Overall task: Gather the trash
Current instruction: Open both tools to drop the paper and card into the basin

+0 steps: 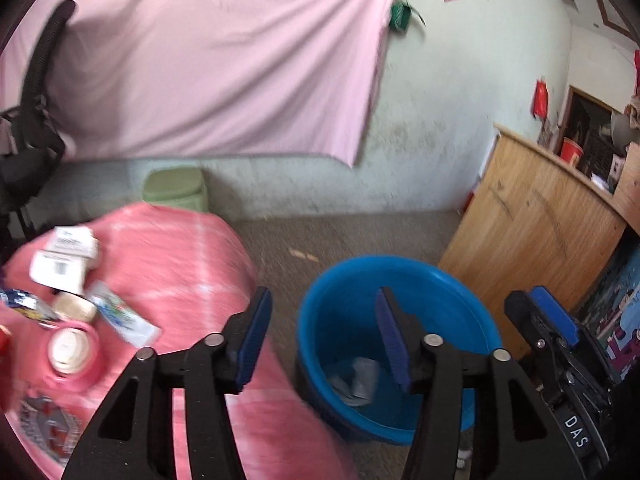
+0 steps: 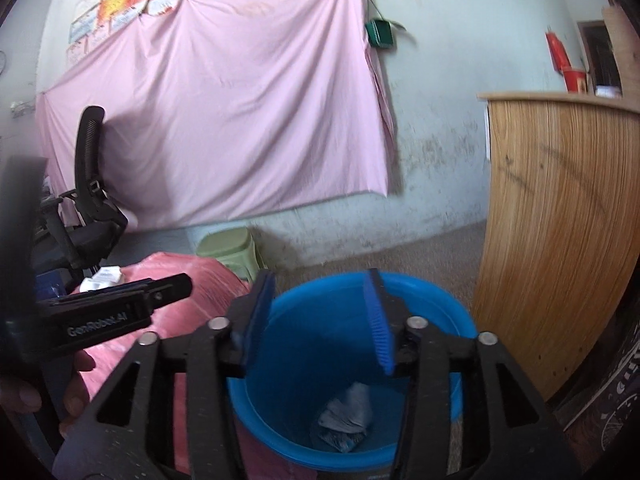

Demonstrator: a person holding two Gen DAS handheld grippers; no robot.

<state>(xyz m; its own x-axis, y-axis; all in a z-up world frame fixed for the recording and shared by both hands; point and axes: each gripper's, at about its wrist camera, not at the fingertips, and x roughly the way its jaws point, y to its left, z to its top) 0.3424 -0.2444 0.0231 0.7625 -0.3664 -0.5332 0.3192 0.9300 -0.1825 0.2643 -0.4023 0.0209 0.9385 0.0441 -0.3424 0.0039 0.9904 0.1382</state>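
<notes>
Pink-cloth-covered tabletop (image 1: pixel 192 264) on the left, bare concrete floor mid, wood-grain cabinet (image 1: pixel 532 220) on the right; big pink sheet hung on the wall behind.

L to R:
- Trash left on the tabletop, far left edge of left wrist view: two white cardboard boxes (image 1: pixel 66 256), a round white-lidded cup (image 1: pixel 69 349), a flat printed plastic sachet (image 1: pixel 122 318), plus a blue-white wrapper at the frame edge. All bunched, some touching/overlapping.
- left gripper (image 1: pixel 320 344): released, jaws apart, nothing between the pads. Sits over the gap between tabletop edge and bucket.
- Round blue plastic bucket (image 1: pixel 400 344) on the floor just beside the tabletop. Crumpled grey wad of trash (image 1: pixel 356 378) lies at the bottom.
- right gripper (image 2: pixel 318 320): also released, empty, right over the bucket mouth.

Risks from here:
- Pile is tight → closing on one box prob drags or knocks a neighbour; cup could roll off the tabletop edge.
- Sachet lies flat on cloth → pads may pinch the cloth w/ it and pull everything.
- Both grippers crowd the same bucket mouth → collision if both swing back to the pile together.
- Bucket is light-looking, sits at the tabletop edge; a bump on the rim could tip or shove it. Judgement only.
</notes>
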